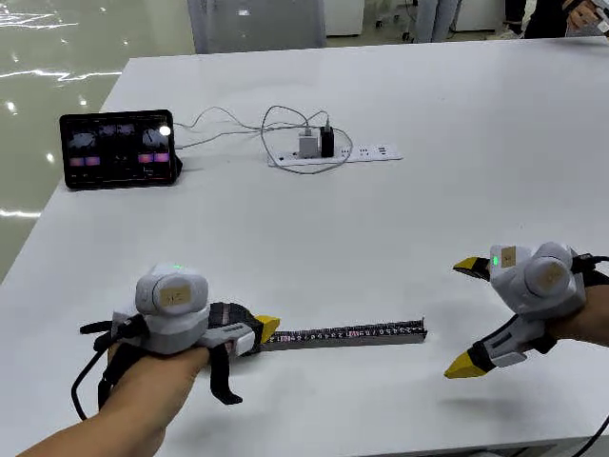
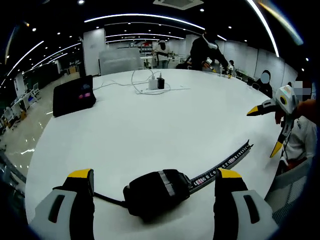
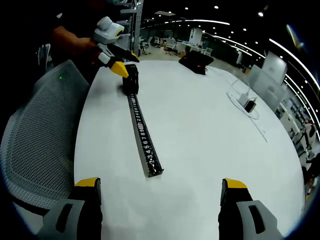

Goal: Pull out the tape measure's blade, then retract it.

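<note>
We see the case (image 2: 157,192) lying on the table (image 1: 400,228) between the left gripper's (image 2: 154,174) spread jaws, which stand on either side of it without pinching (a gap shows on each side in the left gripper view). The blade (image 1: 352,333) lies extended flat on the table toward the right gripper (image 1: 461,316), whose jaws are spread wide and empty, just beyond the blade's tip.
</note>
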The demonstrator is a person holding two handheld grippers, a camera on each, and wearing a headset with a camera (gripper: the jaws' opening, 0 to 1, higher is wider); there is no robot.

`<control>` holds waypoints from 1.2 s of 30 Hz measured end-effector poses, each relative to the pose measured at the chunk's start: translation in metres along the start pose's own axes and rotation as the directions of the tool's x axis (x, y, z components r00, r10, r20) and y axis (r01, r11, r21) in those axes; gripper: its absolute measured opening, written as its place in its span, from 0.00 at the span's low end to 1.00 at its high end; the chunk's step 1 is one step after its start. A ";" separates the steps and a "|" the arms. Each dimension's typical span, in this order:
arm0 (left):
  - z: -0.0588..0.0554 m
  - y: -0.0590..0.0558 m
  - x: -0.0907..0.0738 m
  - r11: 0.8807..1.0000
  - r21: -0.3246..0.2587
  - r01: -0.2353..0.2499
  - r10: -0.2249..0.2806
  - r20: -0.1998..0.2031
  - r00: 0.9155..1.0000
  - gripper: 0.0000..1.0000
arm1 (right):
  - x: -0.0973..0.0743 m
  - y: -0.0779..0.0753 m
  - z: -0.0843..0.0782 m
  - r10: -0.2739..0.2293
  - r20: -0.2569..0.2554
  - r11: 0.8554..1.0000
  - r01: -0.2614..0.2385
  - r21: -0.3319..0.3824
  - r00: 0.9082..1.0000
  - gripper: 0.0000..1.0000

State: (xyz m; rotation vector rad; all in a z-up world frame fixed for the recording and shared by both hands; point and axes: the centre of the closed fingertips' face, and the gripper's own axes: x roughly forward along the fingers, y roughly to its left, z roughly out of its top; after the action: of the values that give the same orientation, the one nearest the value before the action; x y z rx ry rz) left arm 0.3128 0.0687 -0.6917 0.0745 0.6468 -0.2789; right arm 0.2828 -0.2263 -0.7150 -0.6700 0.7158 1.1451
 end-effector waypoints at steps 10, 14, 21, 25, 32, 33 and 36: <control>-0.008 0.011 0.004 0.996 -0.063 -0.063 0.068 0.068 0.995 0.99 | 0.023 -0.002 -0.002 0.076 -0.075 0.995 -0.080 -0.060 0.994 0.95; -0.009 0.013 0.006 0.993 -0.099 -0.069 0.077 0.085 0.993 0.99 | 0.030 0.000 -0.003 0.109 -0.105 0.989 -0.119 -0.090 0.989 0.91; -0.009 0.007 0.007 0.994 -0.101 -0.050 0.062 0.116 0.991 0.99 | 0.037 0.003 -0.001 0.162 -0.133 0.981 -0.174 -0.086 0.978 0.66; -0.004 0.005 0.006 0.995 -0.085 -0.051 0.063 0.143 0.988 0.99 | 0.037 0.005 -0.002 0.187 -0.160 0.973 -0.205 -0.103 0.969 0.47; -0.008 0.002 0.007 0.996 -0.067 -0.050 0.058 0.133 0.989 0.99 | 0.040 0.010 -0.002 0.214 -0.184 0.961 -0.241 -0.136 0.959 0.30; -0.008 0.001 0.007 0.997 -0.065 -0.051 0.059 0.134 0.989 0.99 | 0.040 0.011 -0.003 0.218 -0.192 0.959 -0.246 -0.142 0.957 0.29; -0.004 0.000 0.007 0.997 -0.067 -0.047 0.057 0.157 0.986 0.99 | 0.040 0.011 -0.006 0.218 -0.206 0.954 -0.252 -0.160 0.954 0.23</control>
State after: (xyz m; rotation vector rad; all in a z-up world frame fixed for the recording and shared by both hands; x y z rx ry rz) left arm 0.3162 0.0681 -0.6991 0.0084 0.4945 -0.2117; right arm 0.2810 -0.2050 -0.7516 -0.8745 0.8730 1.3935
